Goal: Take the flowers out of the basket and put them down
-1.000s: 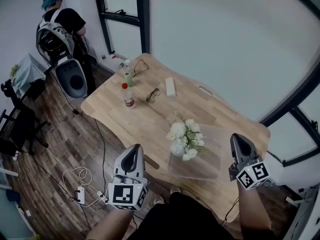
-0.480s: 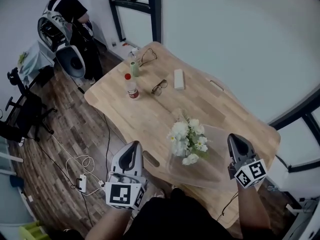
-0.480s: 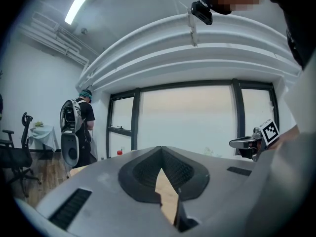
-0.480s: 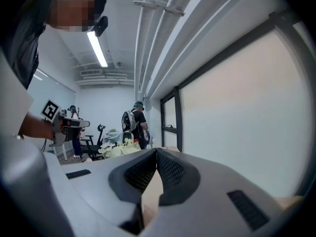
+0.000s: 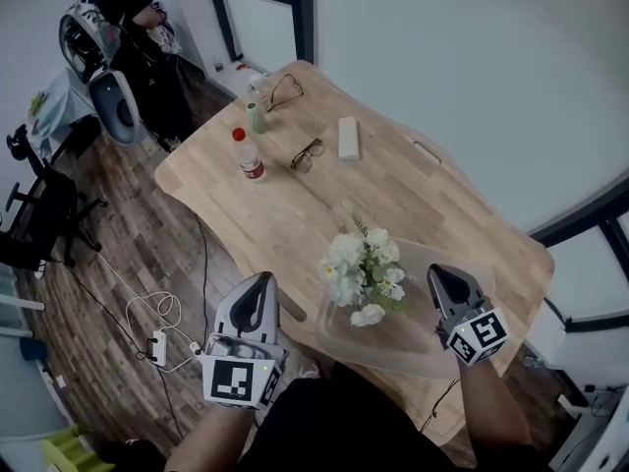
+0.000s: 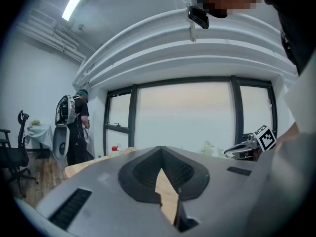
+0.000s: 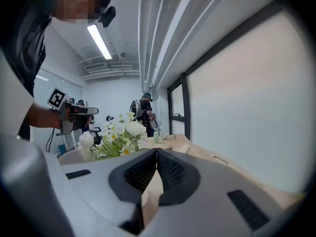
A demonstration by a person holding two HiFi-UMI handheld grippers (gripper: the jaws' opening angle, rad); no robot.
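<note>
Approach is judged in hand: flowers (image 5: 362, 275) are seated in basket (image 5: 393, 338) on table (image 5: 295, 214), flanked by left gripper (image 5: 263, 279) and right gripper (image 5: 435, 272), both clenched empty; jaws must be opened before stems are grasped.

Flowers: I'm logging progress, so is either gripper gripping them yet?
No, in the head view the flowers stand in the basket, with the left gripper and the right gripper both clear of them.
</note>
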